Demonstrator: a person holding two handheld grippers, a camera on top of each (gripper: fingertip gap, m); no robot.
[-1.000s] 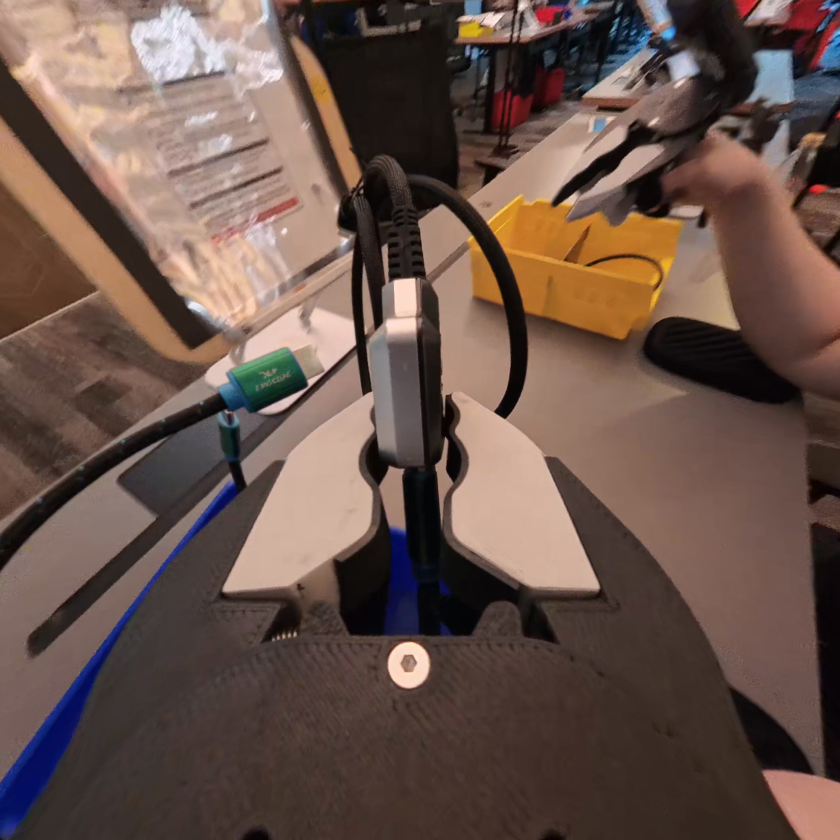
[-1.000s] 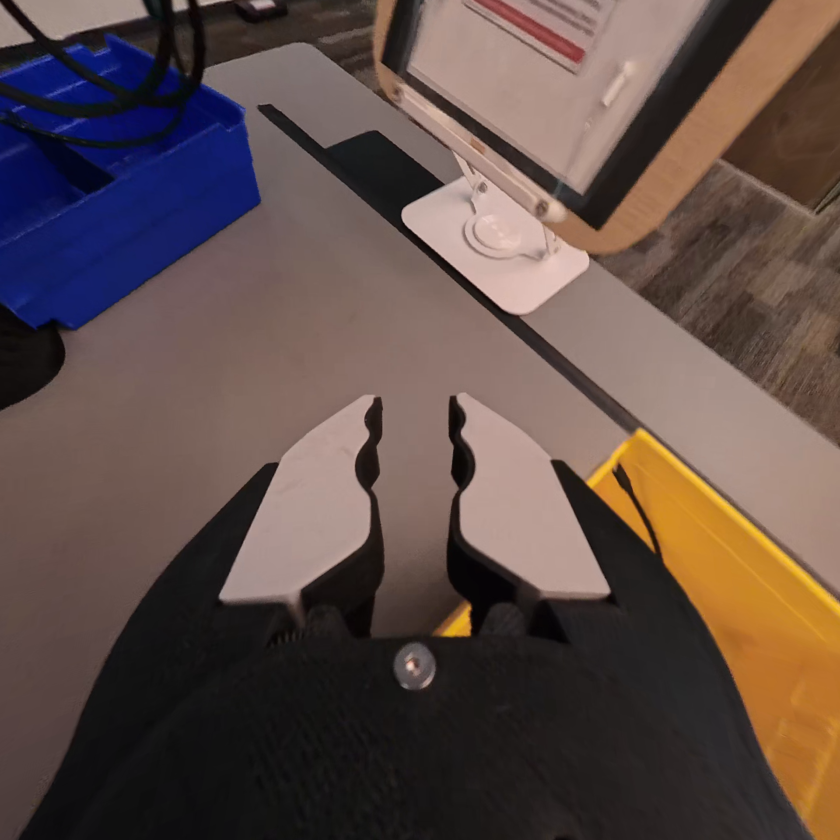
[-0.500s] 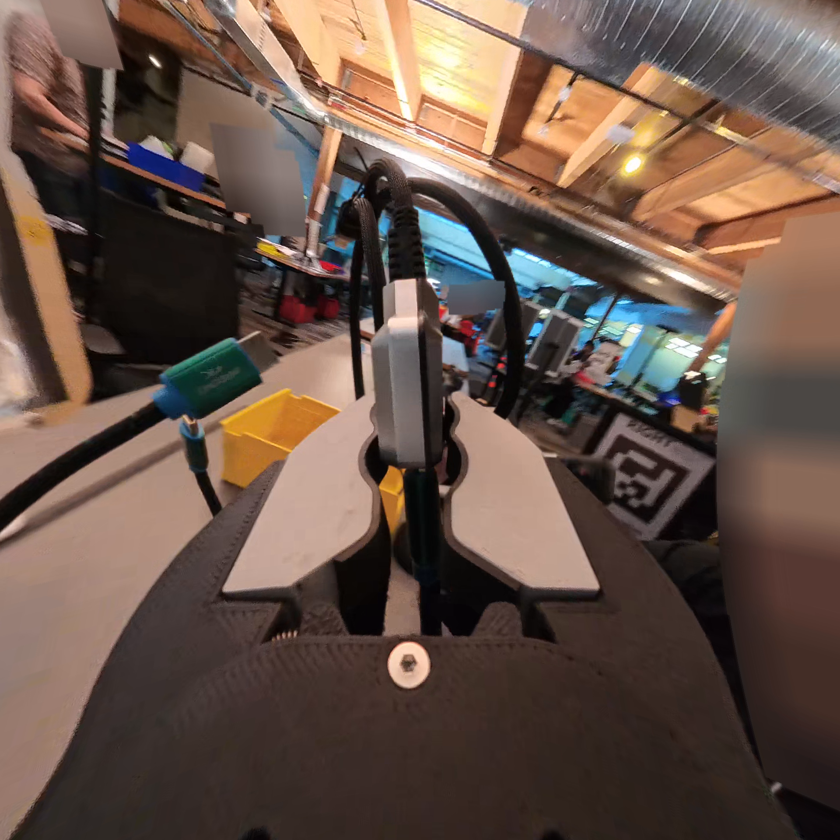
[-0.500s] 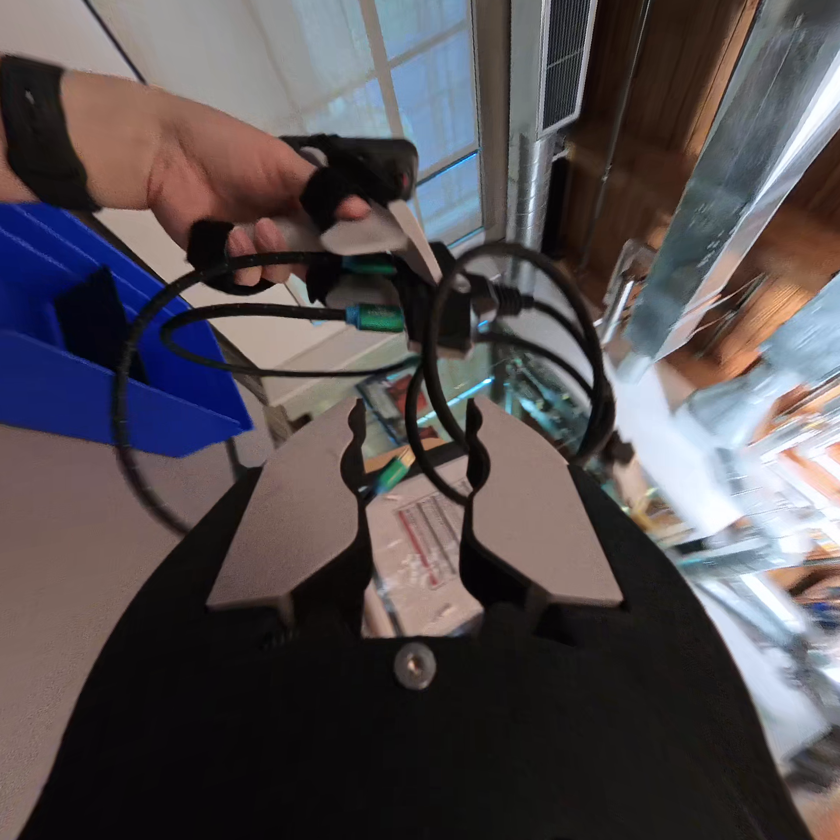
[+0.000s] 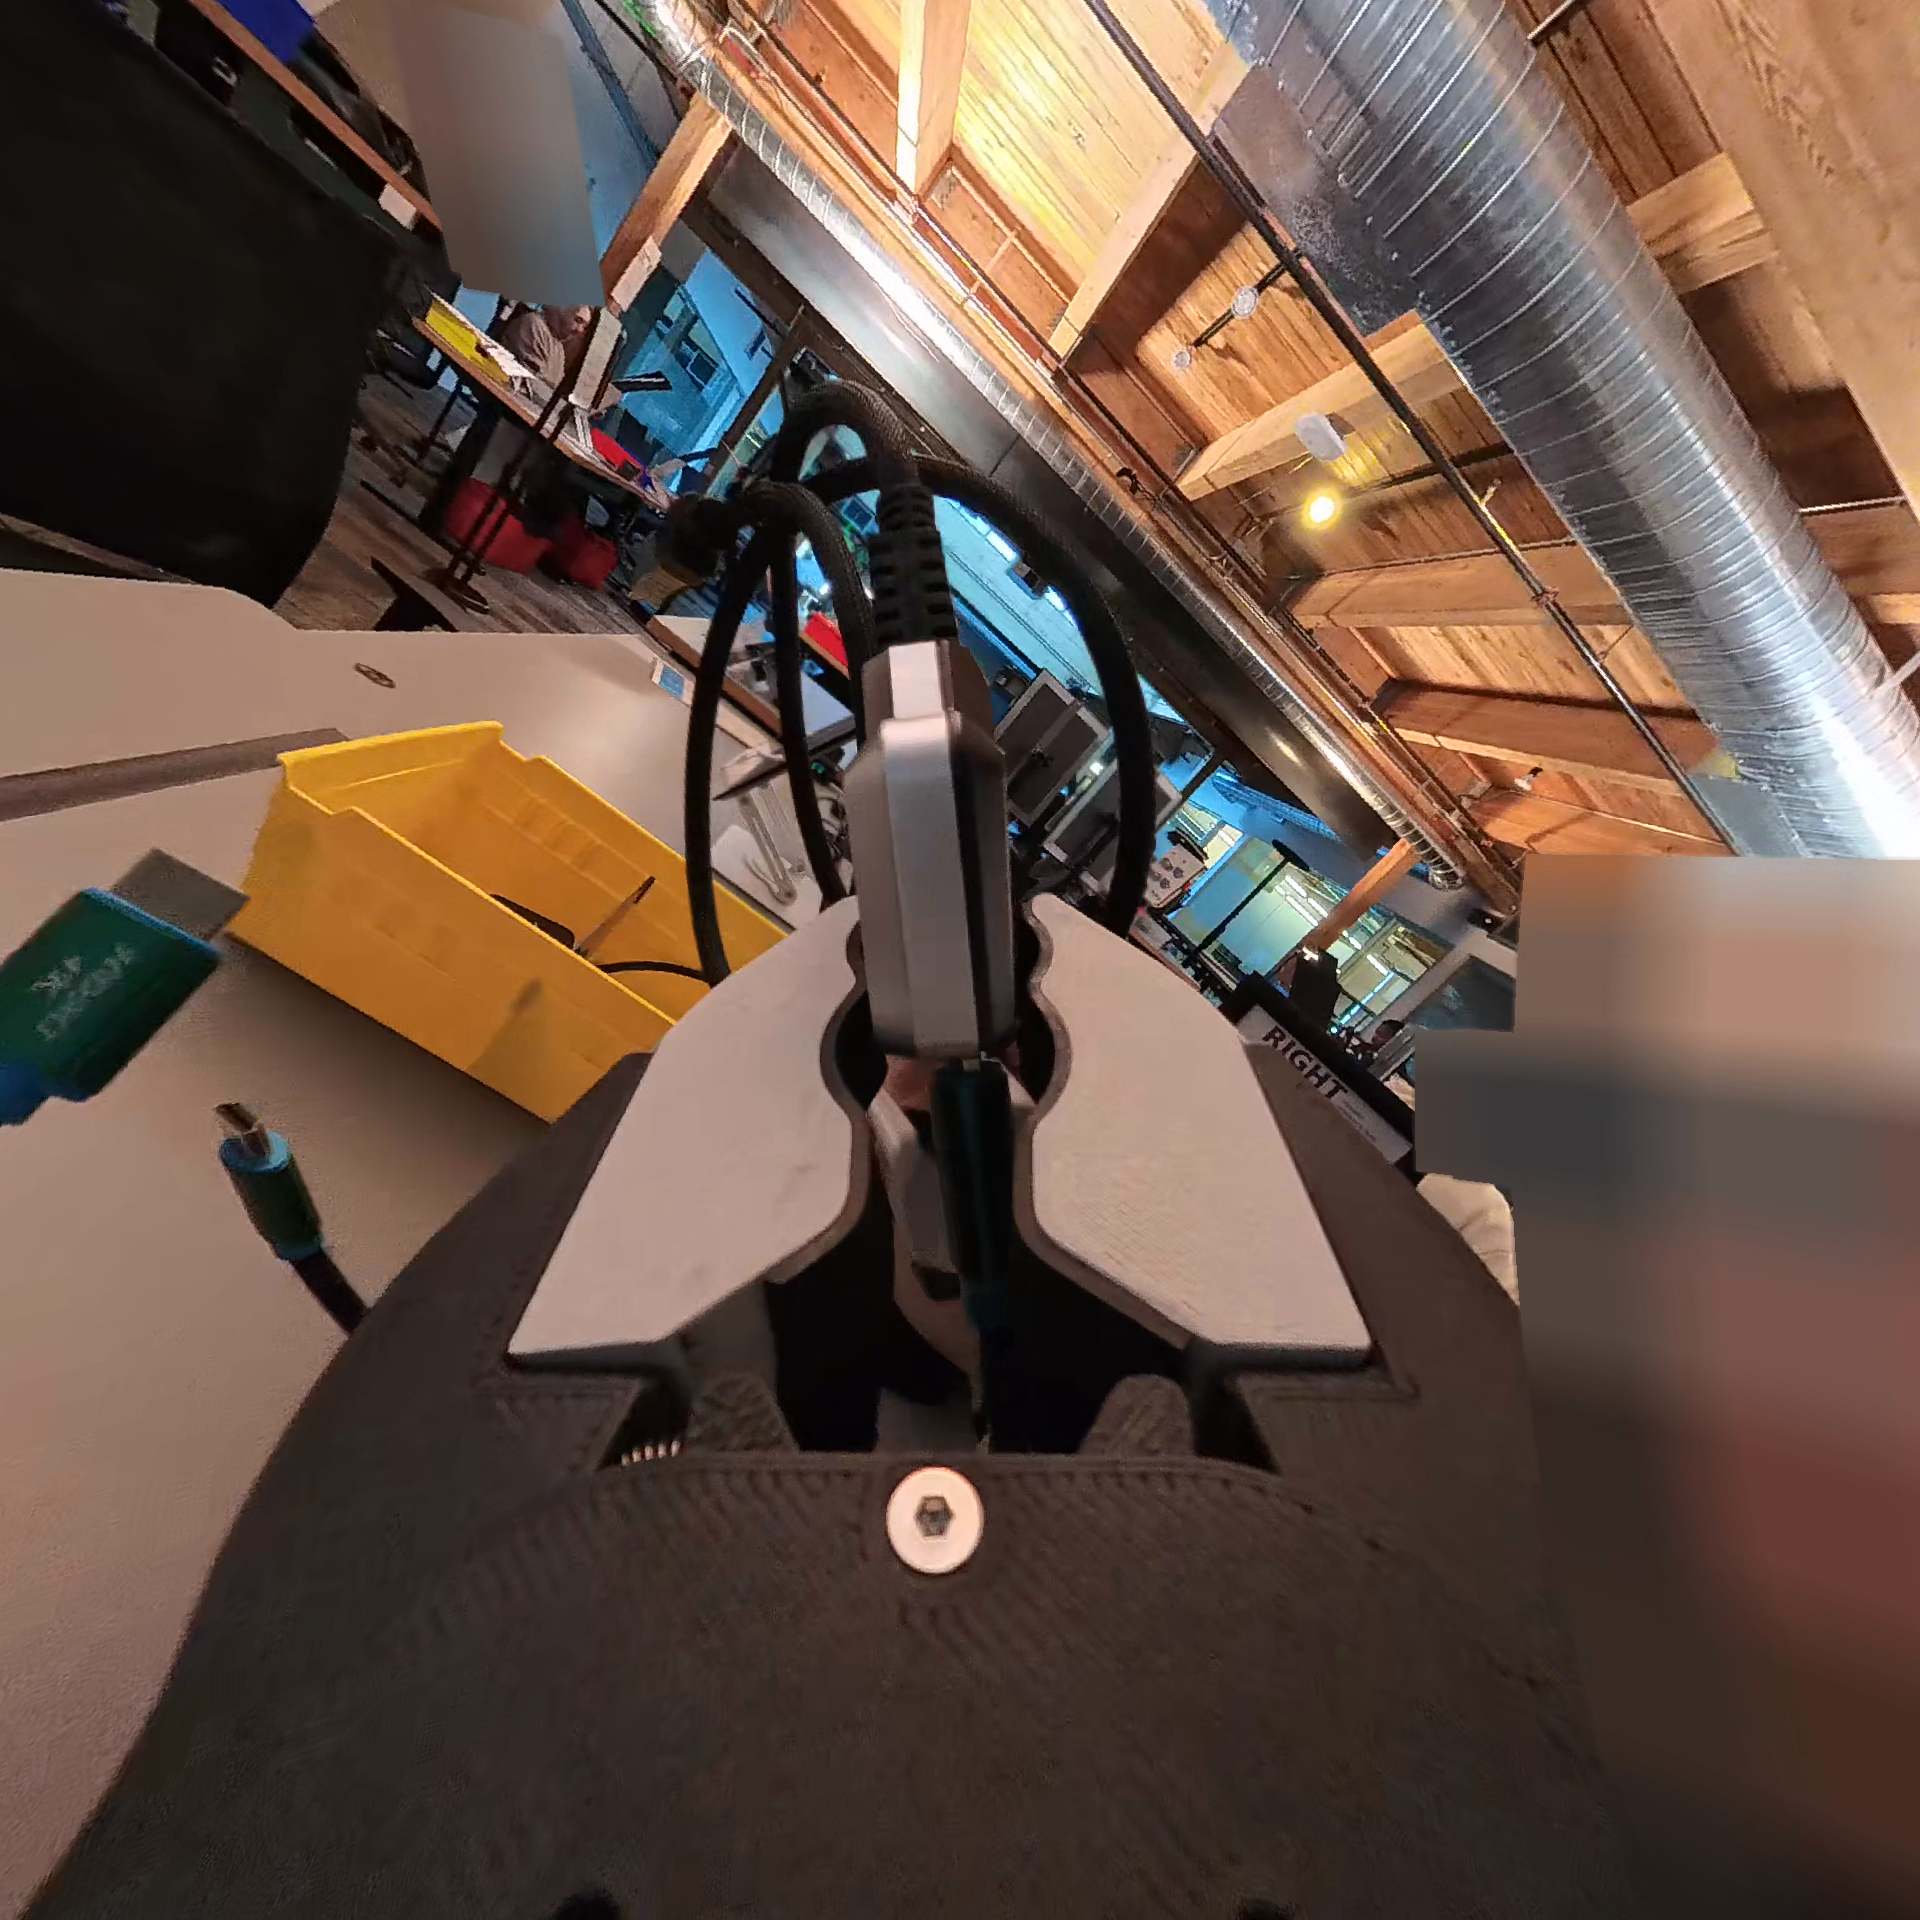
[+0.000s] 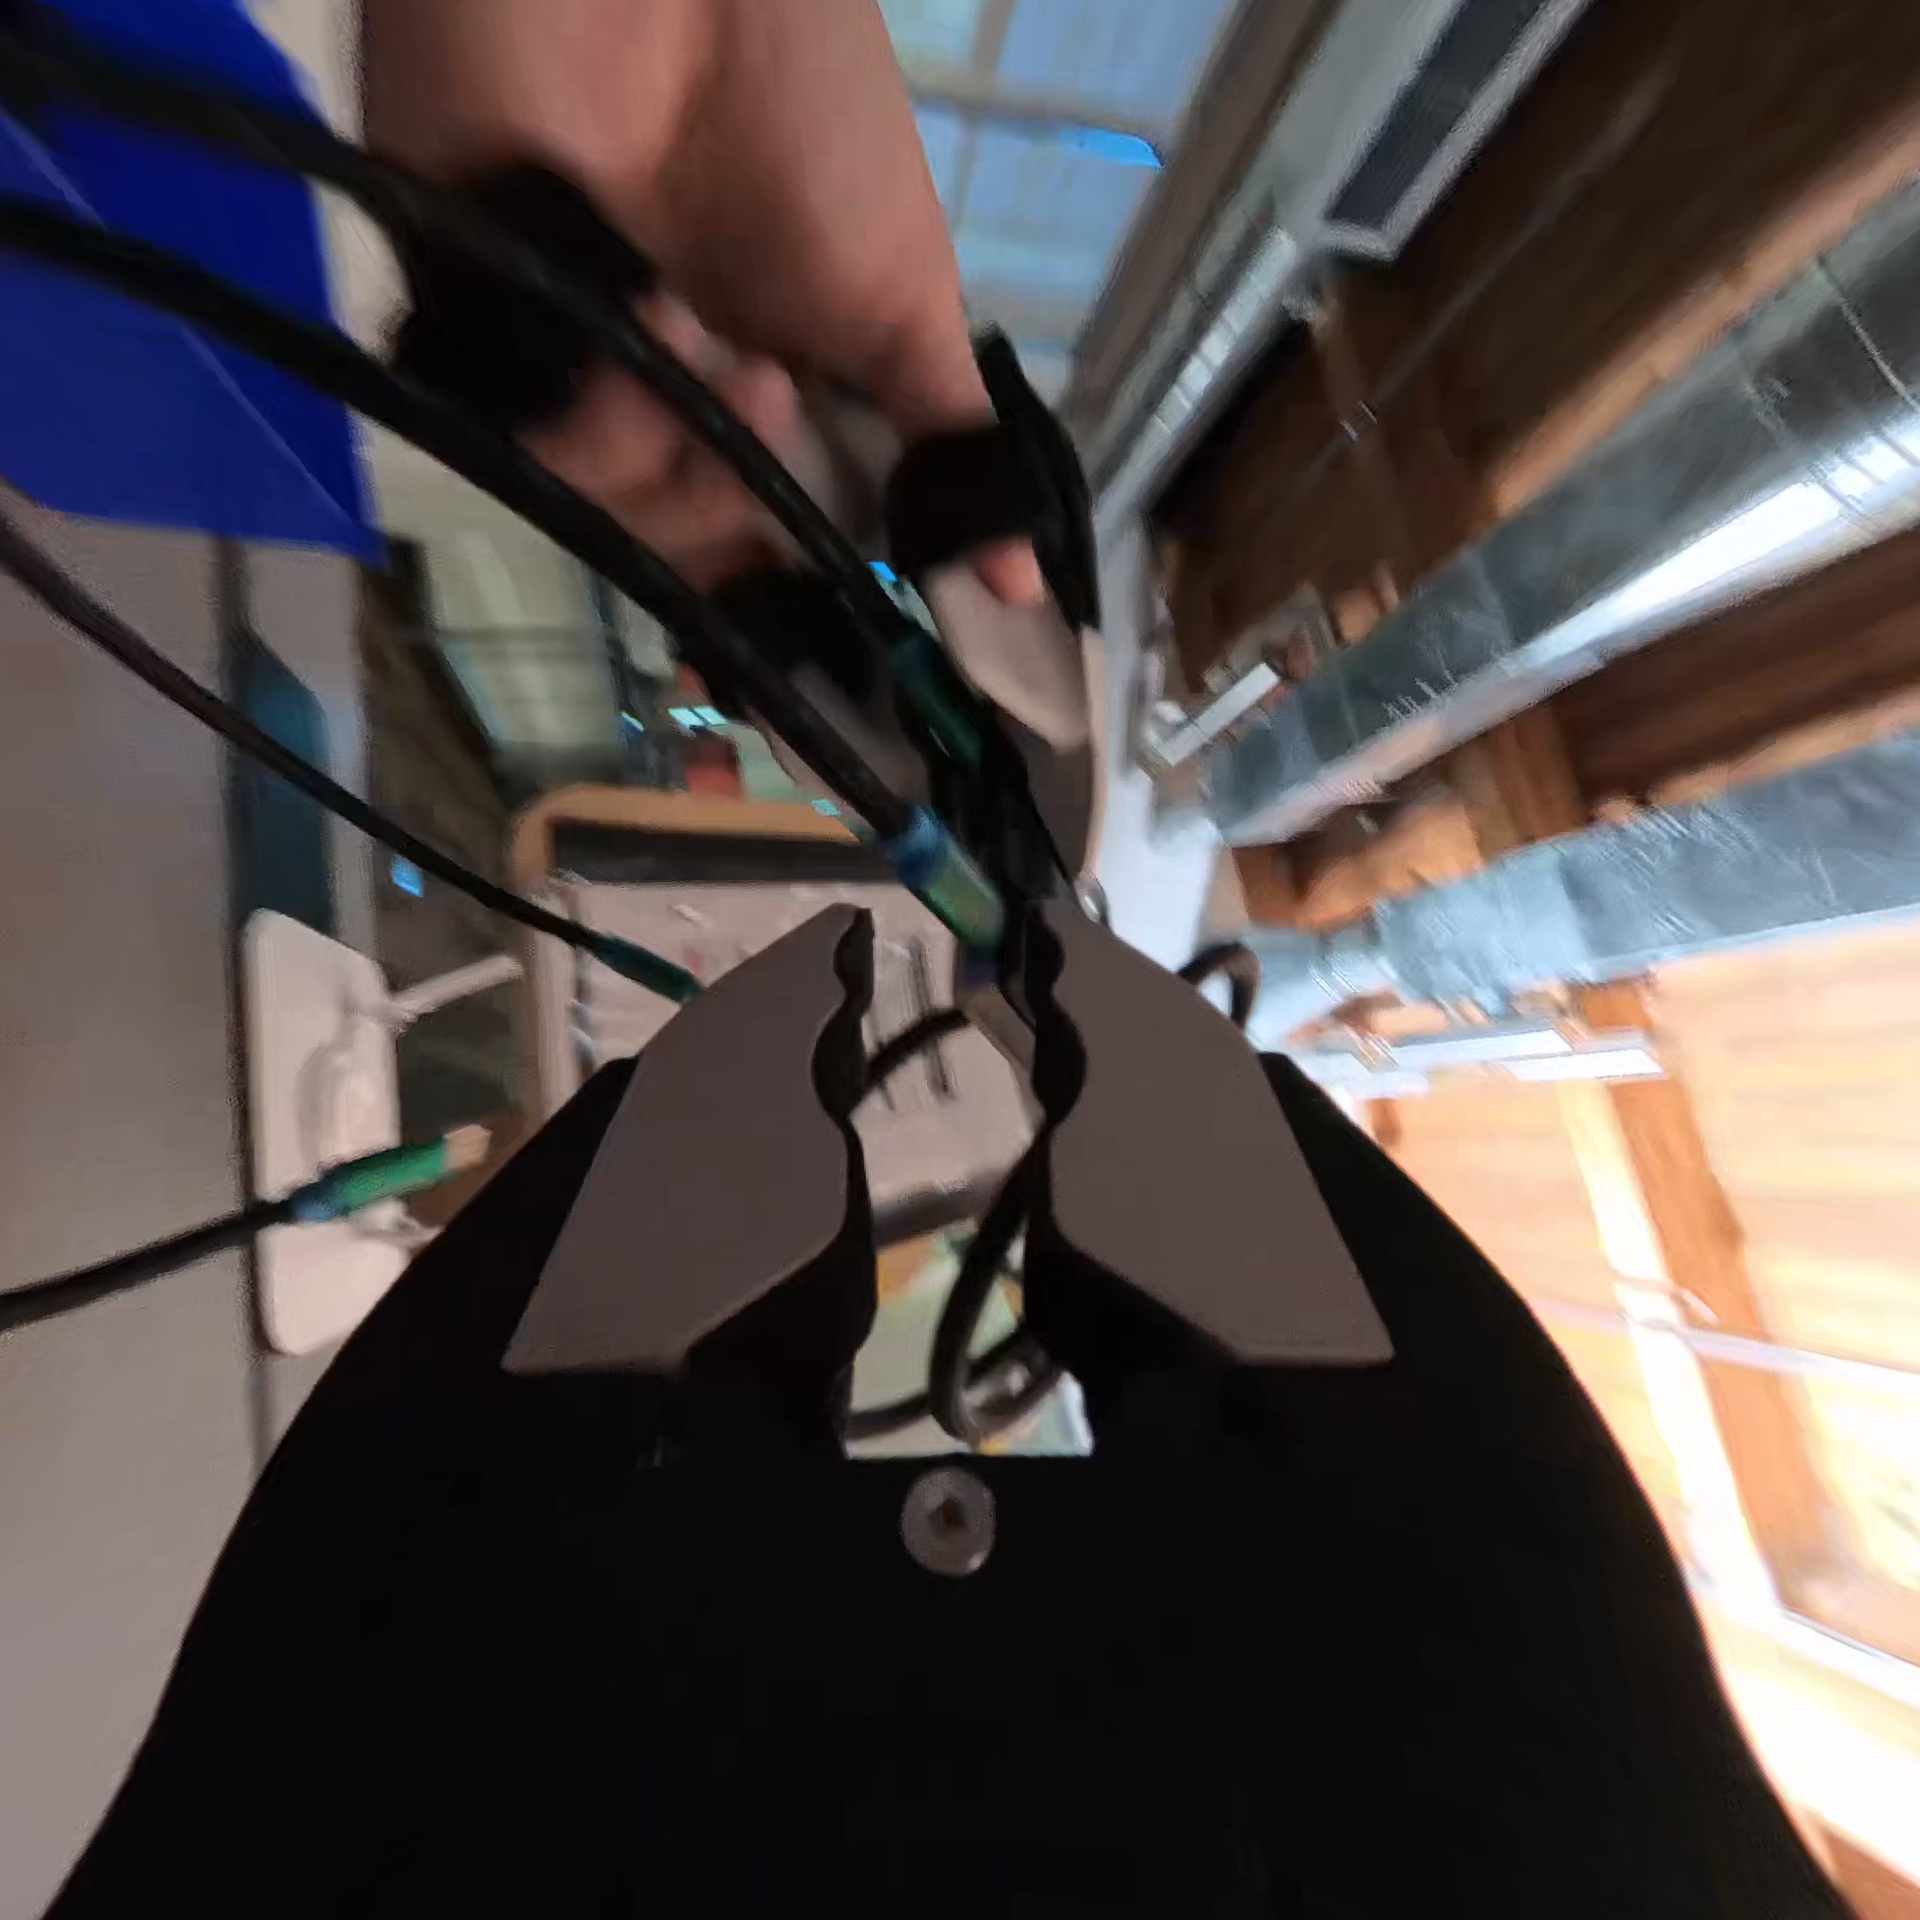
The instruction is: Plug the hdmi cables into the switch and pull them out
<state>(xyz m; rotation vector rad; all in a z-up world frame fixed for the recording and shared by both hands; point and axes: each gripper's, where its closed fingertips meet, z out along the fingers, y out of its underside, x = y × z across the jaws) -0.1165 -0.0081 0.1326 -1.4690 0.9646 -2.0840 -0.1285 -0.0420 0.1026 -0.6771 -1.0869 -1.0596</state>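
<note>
Black cable loops (image 5: 717,748) arch just ahead of the left gripper (image 5: 940,925), whose jaws are filled by the grey switch (image 5: 925,873). The table (image 5: 135,1351) lies bare between a yellow bin (image 5: 416,894) and two loose plugs (image 5: 94,987). Cables (image 6: 644,665) cross the right gripper's (image 6: 951,935) parted jaws.

**Counting What Is Showing**

Two hand-held grippers are showing: the left hand-held gripper (image 5: 940,940) and the right hand-held gripper (image 6: 951,935). One silver switch (image 5: 930,883) is sitting upright between the left one's fingers. Two green plugs are hanging loose at the left: one large green plug (image 5: 88,987) and one small green plug (image 5: 265,1179). One yellow bin (image 5: 436,883) is resting on one grey tabletop (image 5: 135,1403). One blue bin (image 6: 156,436) is appearing in the right wrist view. The number of black cables is staying unclear, since they are looping together.
</note>
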